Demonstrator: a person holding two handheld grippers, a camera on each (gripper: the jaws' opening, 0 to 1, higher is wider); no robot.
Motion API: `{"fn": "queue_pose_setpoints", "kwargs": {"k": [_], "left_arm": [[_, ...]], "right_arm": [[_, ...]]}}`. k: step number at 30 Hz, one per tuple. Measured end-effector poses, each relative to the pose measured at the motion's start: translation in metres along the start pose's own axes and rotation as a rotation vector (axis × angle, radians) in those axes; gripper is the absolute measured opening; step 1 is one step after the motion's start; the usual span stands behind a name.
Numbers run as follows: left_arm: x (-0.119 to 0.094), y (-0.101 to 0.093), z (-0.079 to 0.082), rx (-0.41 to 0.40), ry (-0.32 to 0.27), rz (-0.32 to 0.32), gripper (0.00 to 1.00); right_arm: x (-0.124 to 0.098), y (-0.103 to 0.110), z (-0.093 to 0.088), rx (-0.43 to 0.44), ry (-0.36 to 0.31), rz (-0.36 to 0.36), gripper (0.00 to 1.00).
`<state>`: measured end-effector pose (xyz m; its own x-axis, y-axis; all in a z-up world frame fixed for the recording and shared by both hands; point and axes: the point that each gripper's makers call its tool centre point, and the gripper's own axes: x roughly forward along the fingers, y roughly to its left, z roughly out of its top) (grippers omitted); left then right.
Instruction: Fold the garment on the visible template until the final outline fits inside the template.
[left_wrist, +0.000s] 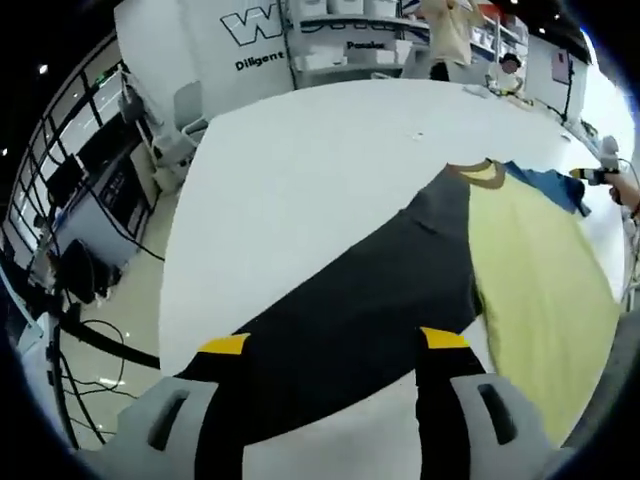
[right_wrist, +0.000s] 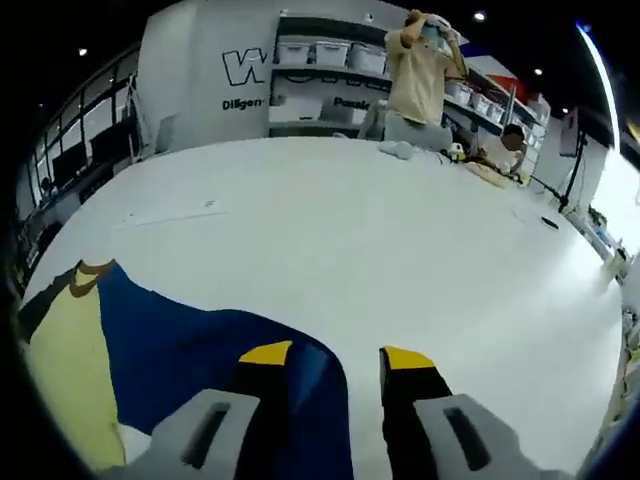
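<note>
The garment lies flat on the white table (left_wrist: 300, 190). It has a yellow-green body (left_wrist: 530, 270), a tan collar (left_wrist: 480, 172) and a blue sleeve (left_wrist: 550, 185). A black cloth area (left_wrist: 350, 320) stretches from the collar toward me; I cannot tell whether it is garment or template. My left gripper (left_wrist: 335, 342) hangs open over this black area near its front edge. In the right gripper view the blue sleeve (right_wrist: 190, 340) spreads beside the yellow body (right_wrist: 60, 370). My right gripper (right_wrist: 337, 355) is open, its left jaw over the sleeve's edge. It also appears at the far right as the right gripper (left_wrist: 600, 176).
The table's left edge (left_wrist: 175, 260) drops to a floor with desks and cables. A person (right_wrist: 425, 70) stands beyond the far edge by shelves, and another sits (right_wrist: 510, 145). Small items (right_wrist: 400, 150) lie at the far side. Bare white tabletop (right_wrist: 400, 240) extends ahead of the right gripper.
</note>
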<state>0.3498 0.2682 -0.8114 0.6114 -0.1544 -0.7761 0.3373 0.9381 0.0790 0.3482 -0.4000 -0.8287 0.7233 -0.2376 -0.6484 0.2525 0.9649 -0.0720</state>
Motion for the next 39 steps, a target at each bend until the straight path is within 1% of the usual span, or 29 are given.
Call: {"fn": "queue_pose_setpoints", "kwargs": {"k": [2, 3, 5, 6, 7, 8, 9, 10, 13, 14, 15, 18, 21, 22, 25, 30, 33, 36, 39], "left_arm": [[-0.006, -0.01, 0.002, 0.007, -0.021, -0.024, 0.84], [-0.009, -0.015, 0.003, 0.012, -0.032, -0.035, 0.87], [-0.011, -0.019, 0.003, 0.015, -0.037, -0.042, 0.93], [-0.017, -0.029, 0.004, 0.021, -0.052, -0.06, 0.96], [-0.018, -0.031, 0.003, 0.023, -0.052, -0.063, 0.99], [-0.022, -0.041, 0.002, 0.035, -0.048, -0.092, 0.99], [-0.025, -0.046, 0.002, 0.059, -0.056, -0.097, 0.99], [-0.028, -0.053, 0.0, 0.085, -0.054, -0.117, 0.99], [-0.037, -0.064, -0.002, 0.087, -0.066, -0.139, 0.99], [-0.041, -0.068, -0.002, 0.074, -0.084, -0.147, 0.99], [-0.044, -0.072, -0.001, 0.063, -0.101, -0.153, 0.99], [-0.052, -0.08, -0.004, 0.056, -0.114, -0.167, 0.99], [-0.06, -0.086, -0.007, 0.051, -0.131, -0.18, 0.99], [-0.063, -0.089, -0.007, 0.035, -0.137, -0.188, 0.99], [-0.072, -0.099, -0.01, 0.044, -0.148, -0.205, 0.99], [-0.077, -0.106, -0.012, 0.049, -0.166, -0.224, 0.99], [-0.08, -0.111, -0.018, 0.044, -0.165, -0.235, 0.99], [-0.084, -0.118, -0.022, 0.057, -0.169, -0.243, 0.99], [-0.09, -0.124, -0.024, 0.045, -0.182, -0.246, 0.99]], "right_arm": [[-0.005, 0.004, -0.006, 0.048, 0.021, 0.017, 0.46], [-0.008, 0.006, -0.009, 0.067, 0.031, 0.023, 0.49], [-0.011, 0.006, -0.014, 0.078, 0.047, 0.026, 0.5], [-0.015, 0.006, -0.016, 0.084, 0.053, 0.027, 0.49], [-0.016, 0.007, -0.017, 0.085, 0.054, 0.027, 0.48], [-0.02, 0.008, -0.019, 0.088, 0.055, 0.028, 0.46], [-0.022, 0.009, -0.02, 0.092, 0.053, 0.029, 0.46], [-0.025, 0.013, -0.021, 0.088, 0.05, 0.043, 0.47], [-0.033, 0.02, -0.021, 0.113, 0.038, 0.067, 0.47], [-0.036, 0.022, -0.02, 0.122, 0.031, 0.074, 0.48], [-0.037, 0.024, -0.021, 0.122, 0.031, 0.078, 0.48], [-0.042, 0.028, -0.021, 0.129, 0.027, 0.094, 0.48], [-0.047, 0.033, -0.021, 0.117, 0.022, 0.113, 0.48], [-0.048, 0.035, -0.022, 0.124, 0.023, 0.126, 0.49], [-0.053, 0.039, -0.028, 0.133, 0.031, 0.142, 0.52], [-0.057, 0.04, -0.041, 0.12, 0.057, 0.149, 0.52], [-0.059, 0.04, -0.053, 0.113, 0.079, 0.167, 0.54], [-0.062, 0.038, -0.058, 0.112, 0.084, 0.169, 0.55], [-0.06, 0.035, -0.064, 0.112, 0.091, 0.171, 0.55]]}}
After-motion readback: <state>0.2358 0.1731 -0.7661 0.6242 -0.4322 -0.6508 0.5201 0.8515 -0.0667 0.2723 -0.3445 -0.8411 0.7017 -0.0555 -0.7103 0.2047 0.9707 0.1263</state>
